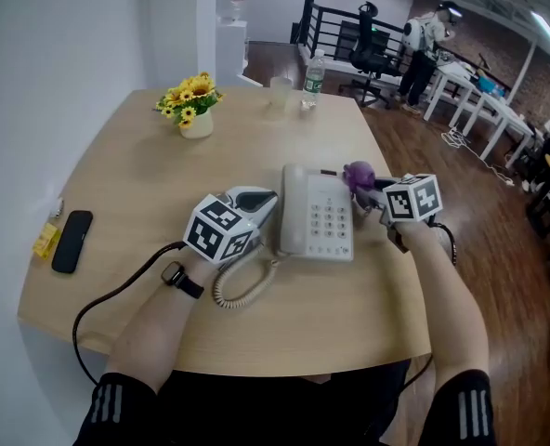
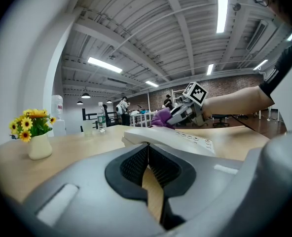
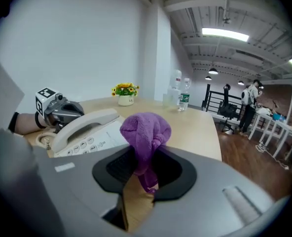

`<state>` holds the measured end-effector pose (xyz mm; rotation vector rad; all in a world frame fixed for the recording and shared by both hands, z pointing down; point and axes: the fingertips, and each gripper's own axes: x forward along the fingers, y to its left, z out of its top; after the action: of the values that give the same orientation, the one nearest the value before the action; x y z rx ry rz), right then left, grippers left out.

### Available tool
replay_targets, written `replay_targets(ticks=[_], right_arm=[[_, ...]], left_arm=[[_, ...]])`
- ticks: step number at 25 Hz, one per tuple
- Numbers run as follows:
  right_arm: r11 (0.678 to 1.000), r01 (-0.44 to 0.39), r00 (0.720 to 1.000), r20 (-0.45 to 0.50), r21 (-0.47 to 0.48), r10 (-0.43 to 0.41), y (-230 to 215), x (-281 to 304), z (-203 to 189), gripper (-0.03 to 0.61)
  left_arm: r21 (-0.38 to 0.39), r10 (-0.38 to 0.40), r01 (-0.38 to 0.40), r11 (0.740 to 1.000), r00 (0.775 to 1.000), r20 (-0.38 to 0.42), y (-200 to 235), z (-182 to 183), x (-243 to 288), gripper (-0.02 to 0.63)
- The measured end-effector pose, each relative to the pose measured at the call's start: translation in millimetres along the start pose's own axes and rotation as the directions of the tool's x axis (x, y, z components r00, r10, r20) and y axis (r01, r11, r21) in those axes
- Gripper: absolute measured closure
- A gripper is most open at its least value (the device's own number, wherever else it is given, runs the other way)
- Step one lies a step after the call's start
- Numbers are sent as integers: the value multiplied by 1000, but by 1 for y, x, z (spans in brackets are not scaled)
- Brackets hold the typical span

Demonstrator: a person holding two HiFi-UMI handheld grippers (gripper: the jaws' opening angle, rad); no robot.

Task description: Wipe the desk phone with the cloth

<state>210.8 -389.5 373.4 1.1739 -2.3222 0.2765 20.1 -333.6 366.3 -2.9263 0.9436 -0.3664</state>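
The white desk phone [image 1: 317, 214] lies in the middle of the wooden table, its handset [image 1: 292, 207] on the cradle along its left side. My right gripper [image 1: 363, 186] is shut on a bunched purple cloth [image 1: 359, 175], held just off the phone's far right corner. In the right gripper view the cloth [image 3: 145, 132] bulges out above the jaws, with the phone [image 3: 84, 130] to the left. My left gripper [image 1: 256, 203] is shut and empty, low beside the phone's left edge. In the left gripper view its pads meet, and the phone [image 2: 170, 138] lies just beyond.
A coiled cord [image 1: 238, 286] loops at the phone's near left. A pot of yellow flowers [image 1: 193, 110], a glass [image 1: 280, 93] and a water bottle [image 1: 313, 80] stand at the table's far side. A black handset [image 1: 72, 241] and a yellow item [image 1: 45, 240] lie at the left edge.
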Motion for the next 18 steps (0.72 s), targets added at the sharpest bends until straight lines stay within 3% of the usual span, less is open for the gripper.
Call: replay_targets(ticks=[7, 18], right_arm=[[994, -67, 998, -20, -92, 65, 42, -27, -27, 471], [968, -204, 979, -42, -147, 199, 120, -76, -78, 471]], left_arm=[[2, 1, -1, 1000, 1000, -1, 1, 0, 0, 617], [15, 3, -3, 1000, 1000, -2, -1, 1, -1, 618]])
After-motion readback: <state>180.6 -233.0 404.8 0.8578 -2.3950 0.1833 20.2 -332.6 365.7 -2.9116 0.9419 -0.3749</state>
